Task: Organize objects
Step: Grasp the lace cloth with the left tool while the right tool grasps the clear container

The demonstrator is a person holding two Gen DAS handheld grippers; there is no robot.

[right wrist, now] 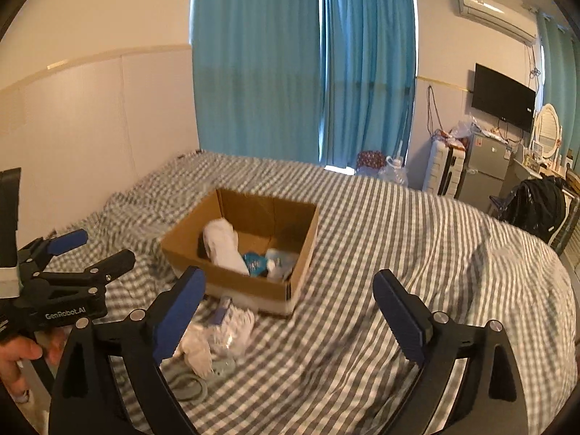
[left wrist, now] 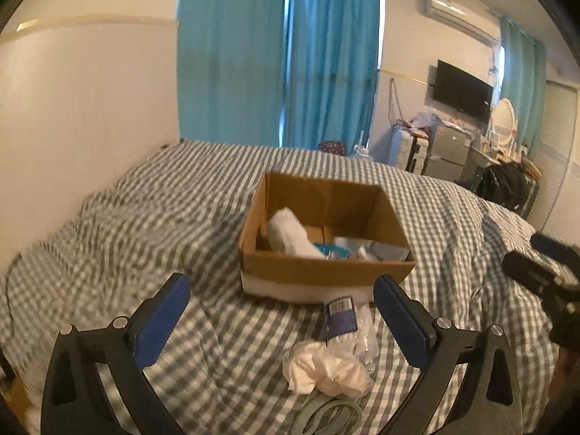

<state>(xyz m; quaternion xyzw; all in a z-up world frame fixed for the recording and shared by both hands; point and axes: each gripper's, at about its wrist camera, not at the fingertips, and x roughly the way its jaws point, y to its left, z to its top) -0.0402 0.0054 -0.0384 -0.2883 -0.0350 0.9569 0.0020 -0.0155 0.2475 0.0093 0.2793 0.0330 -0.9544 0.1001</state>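
Observation:
An open cardboard box (left wrist: 326,272) sits on the checked bed and also shows in the right wrist view (right wrist: 232,282). It holds a white rolled cloth (left wrist: 290,232), a blue packet (right wrist: 255,262) and pale items. In front of the box lie a clear packet with a dark blue label (left wrist: 342,317), a crumpled white cloth (left wrist: 326,369) and a grey-green looped item (left wrist: 326,415). My left gripper (left wrist: 282,290) is open and empty above these loose things. My right gripper (right wrist: 290,290) is open and empty to the right of the box.
The grey-and-white checked bedspread (right wrist: 398,253) covers the whole bed. A white wall (left wrist: 90,108) runs along its left. Blue curtains (right wrist: 301,72) hang behind. A small fridge (right wrist: 485,166), a TV (right wrist: 504,96) and a black bag (right wrist: 536,206) stand at the far right.

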